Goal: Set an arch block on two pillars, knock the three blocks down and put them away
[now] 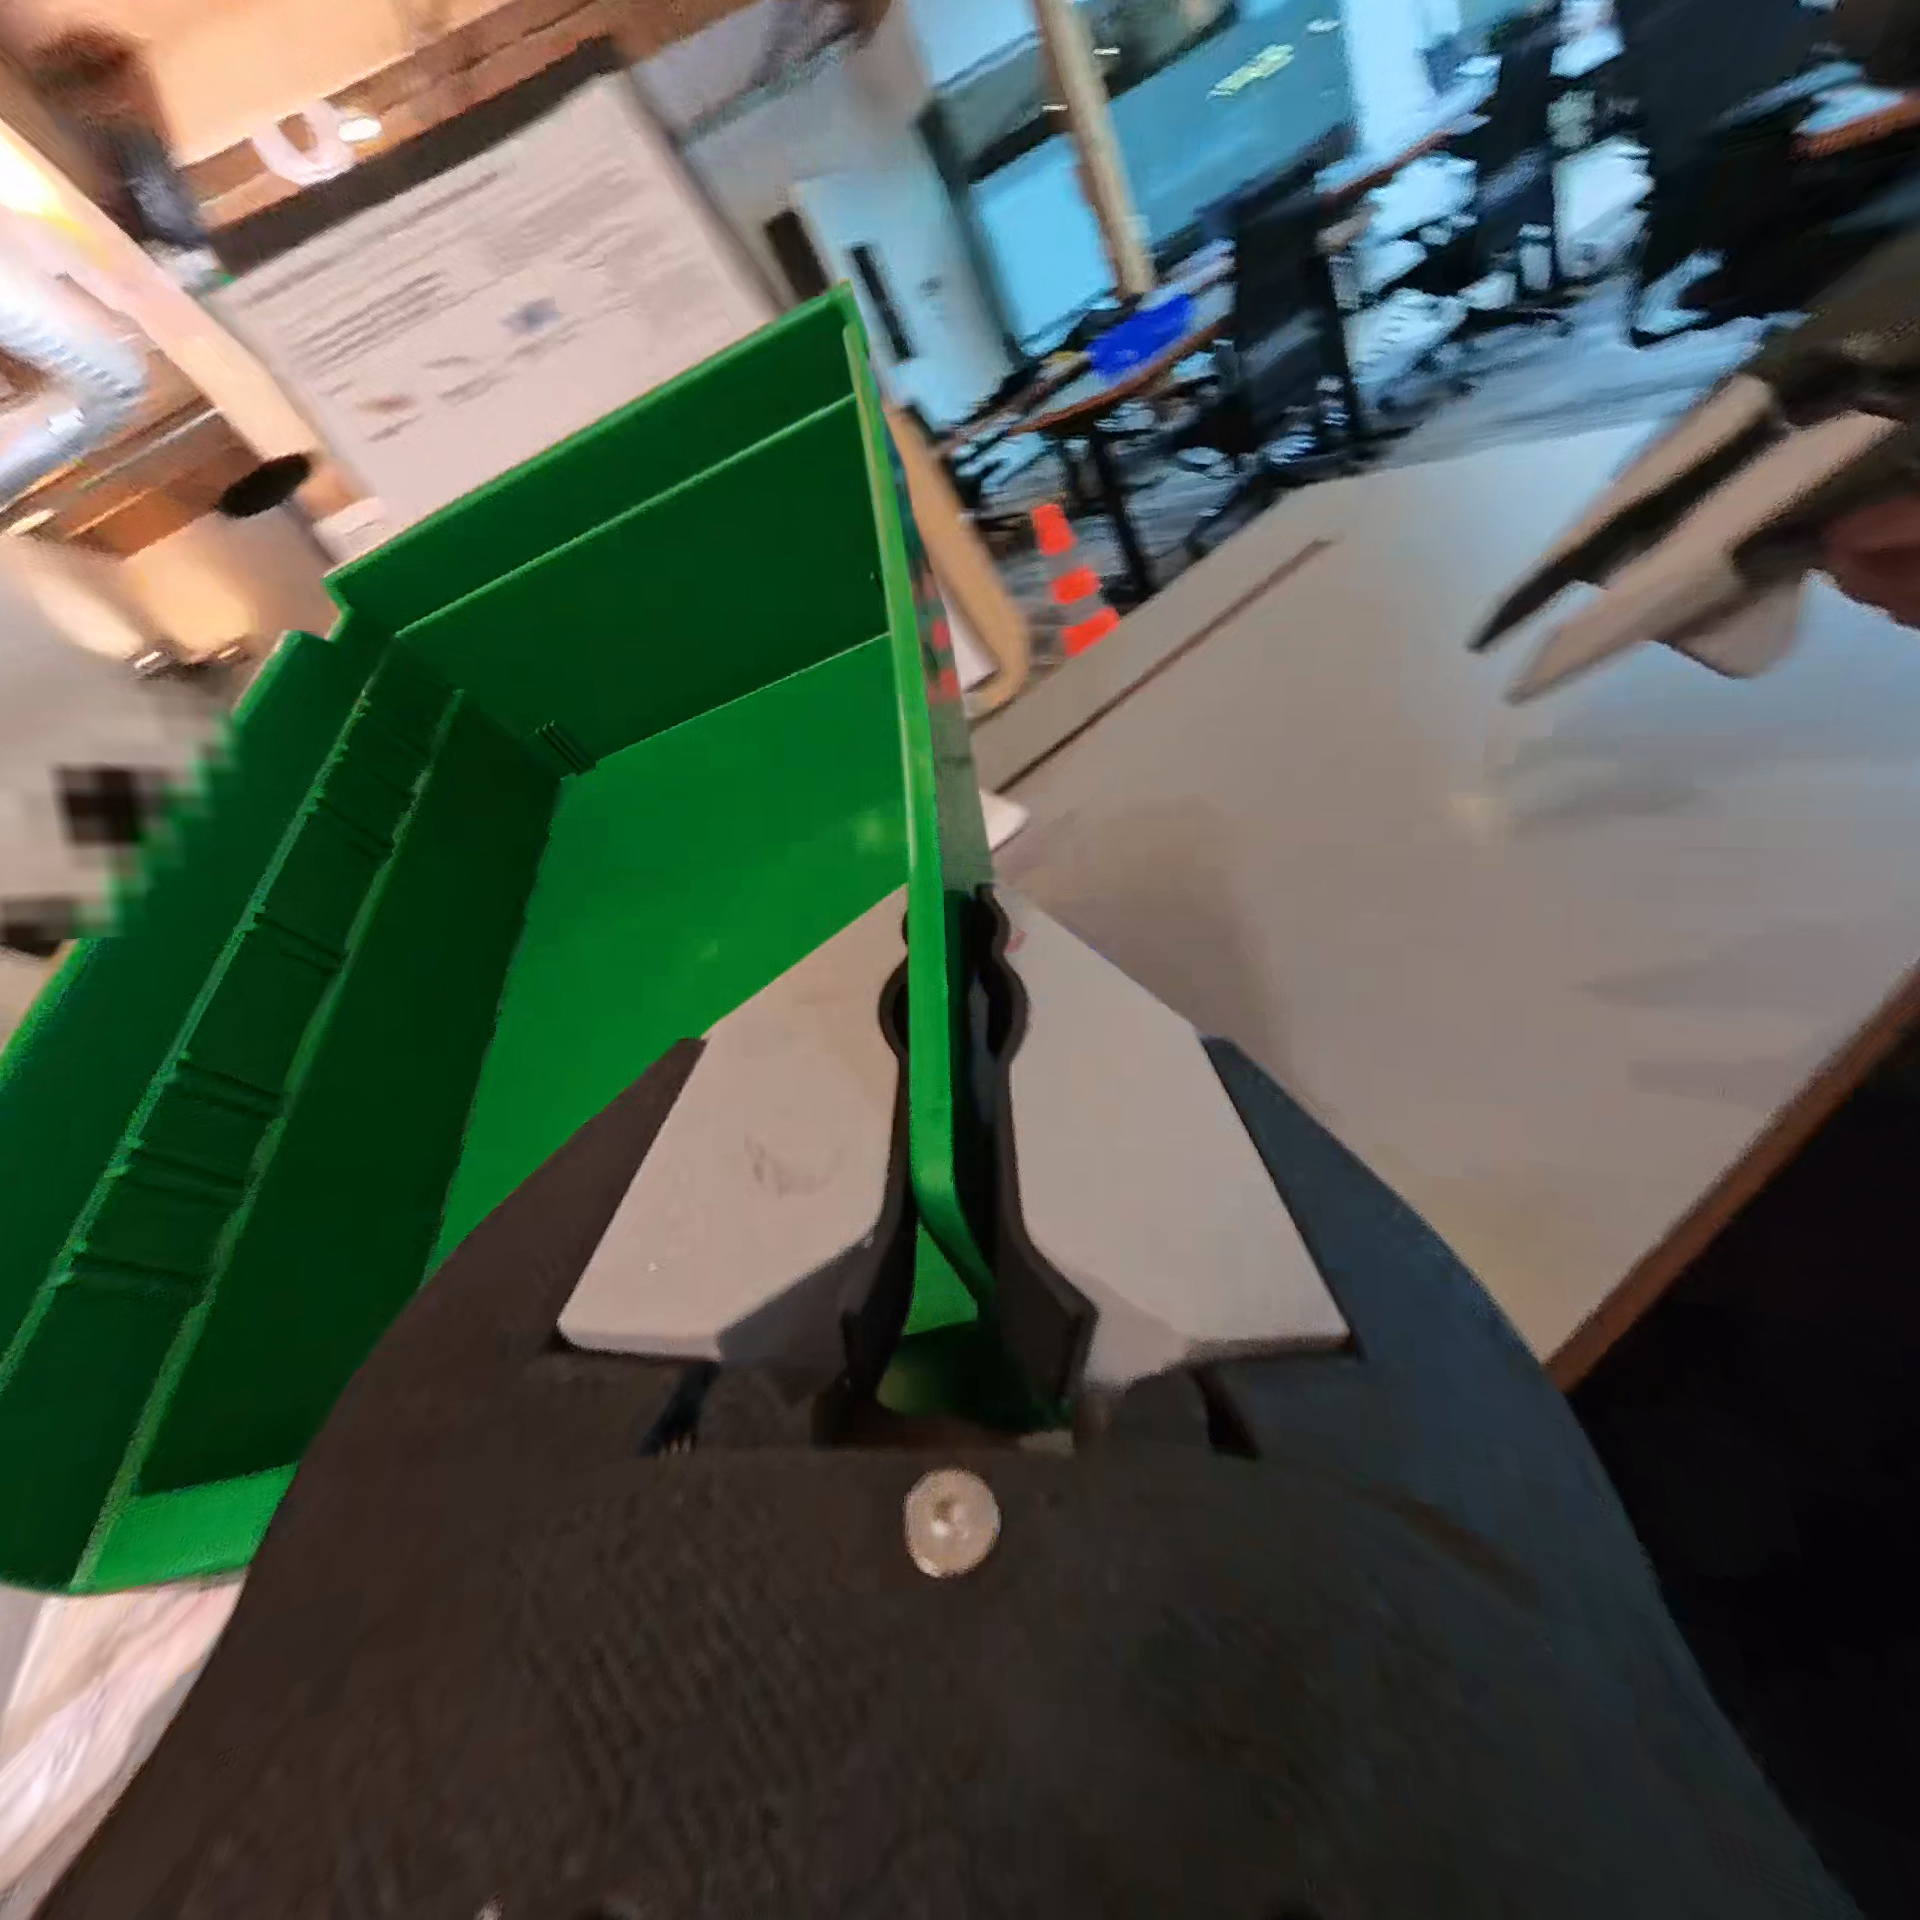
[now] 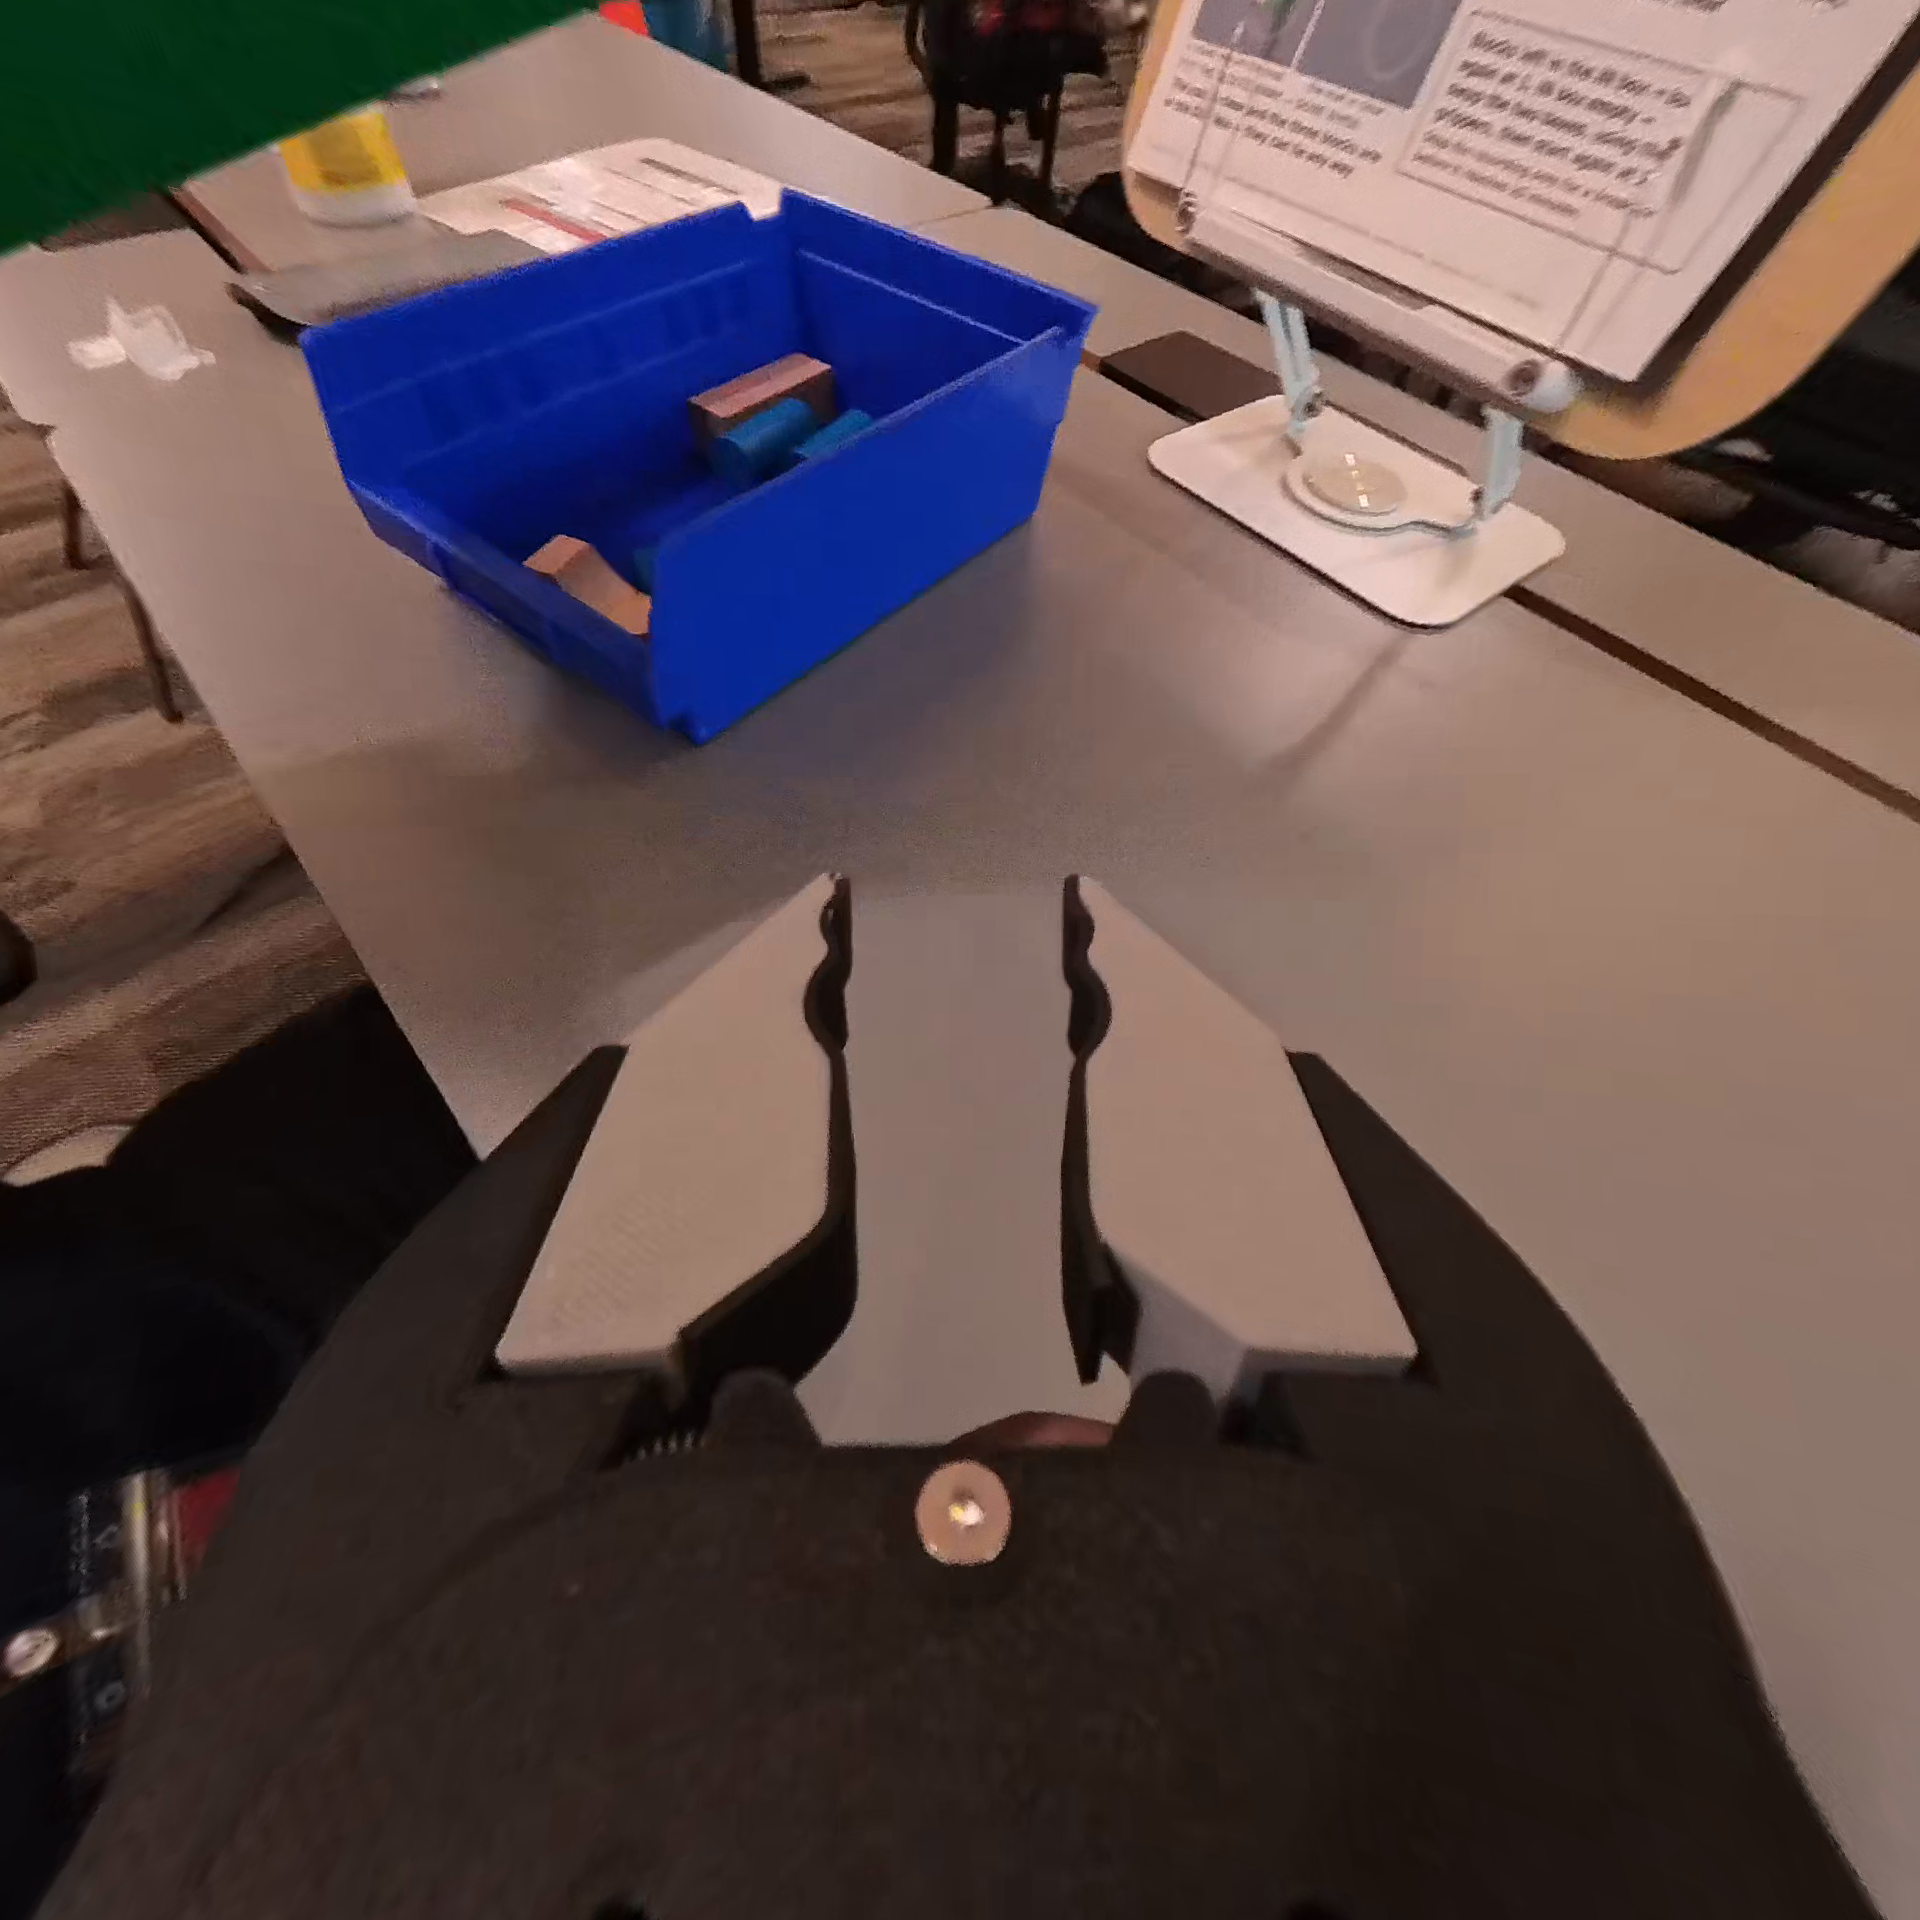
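Note:
My left gripper point(image 1: 951, 935) is shut on the side wall of a green bin point(image 1: 675, 883), which is tilted and held off the grey table point(image 1: 1403, 883). No block shows inside the green bin. A corner of it also shows in the right wrist view point(image 2: 208, 94). My right gripper point(image 2: 951, 894) is open and empty above the table point(image 2: 1143, 779); it also shows in the left wrist view point(image 1: 1507, 644). A blue bin point(image 2: 831, 644) stands ahead of it and holds a brown block point(image 2: 764, 400), blue blocks point(image 2: 769, 436) and a wooden arch block point(image 2: 592, 582).
A paper sheet on a tilted stand point(image 2: 1455, 208) with a white base point(image 2: 1351, 509) stands at the right. A yellow bottle point(image 2: 343, 166) and papers lie behind the blue bin. The table's left edge drops to carpet. Orange cones point(image 1: 1075, 582) and chairs stand beyond.

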Available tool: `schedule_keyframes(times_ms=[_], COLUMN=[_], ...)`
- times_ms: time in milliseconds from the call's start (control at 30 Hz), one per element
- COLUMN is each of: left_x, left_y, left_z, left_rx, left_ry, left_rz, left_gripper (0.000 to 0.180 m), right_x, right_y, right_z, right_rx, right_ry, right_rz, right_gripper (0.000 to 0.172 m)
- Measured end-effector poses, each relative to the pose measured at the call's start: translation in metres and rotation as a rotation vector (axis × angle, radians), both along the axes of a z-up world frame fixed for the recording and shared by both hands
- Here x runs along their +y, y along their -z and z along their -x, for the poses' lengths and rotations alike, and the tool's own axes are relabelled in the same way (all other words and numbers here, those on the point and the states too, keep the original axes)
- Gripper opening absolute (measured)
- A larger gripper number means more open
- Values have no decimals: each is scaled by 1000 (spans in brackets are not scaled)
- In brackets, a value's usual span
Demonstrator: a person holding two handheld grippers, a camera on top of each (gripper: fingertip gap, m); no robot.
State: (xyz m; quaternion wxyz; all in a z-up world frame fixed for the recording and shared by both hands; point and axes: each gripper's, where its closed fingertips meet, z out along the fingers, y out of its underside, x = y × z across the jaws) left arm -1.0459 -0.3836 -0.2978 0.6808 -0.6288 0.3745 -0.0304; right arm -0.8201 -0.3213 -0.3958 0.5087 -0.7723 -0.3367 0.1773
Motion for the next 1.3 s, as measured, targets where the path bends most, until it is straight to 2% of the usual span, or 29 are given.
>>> schedule_keyframes(times_ms=[100,200,267,400,500,533,600,700,900,1067,1300], left_x=[-10,-12,-7,14,28,31,32,23,12,0,30], left_y=[18,48,74,133,176,185,183,168,167,159,174], left_z=[-85,-157,-195,-258,-298,-308,-316,-305,-230,-158,-74], left_rx=[50,86,101,120,92,96,82,44,16,-42,-54], left_ry=[165,288,322,276,282,282,288,321,311,250,21], left_rz=[38,99,151,277,403,423,424,443,509,492,467], left_gripper=[4,5,5,4,6,9,16,38,58,52,51], right_x=[-2,-17,-27,-29,-22,-20,-15,-9,-24,-34,-45], right_y=[-22,-47,-55,-48,-36,-29,-13,2,25,49,59], right_z=[-53,-95,-115,-132,-121,-115,-107,-100,-36,15,34], right_rx=[-77,-29,26,75,96,93,47,-53,-106,-205,-319], right_ry=[144,228,247,284,244,234,228,252,67,-39,-91], right_rz=[-99,-149,-146,-81,-32,-6,30,40,113,114,68], right_gripper=[38,37,38,38,40,41,43,44,48,52,54])
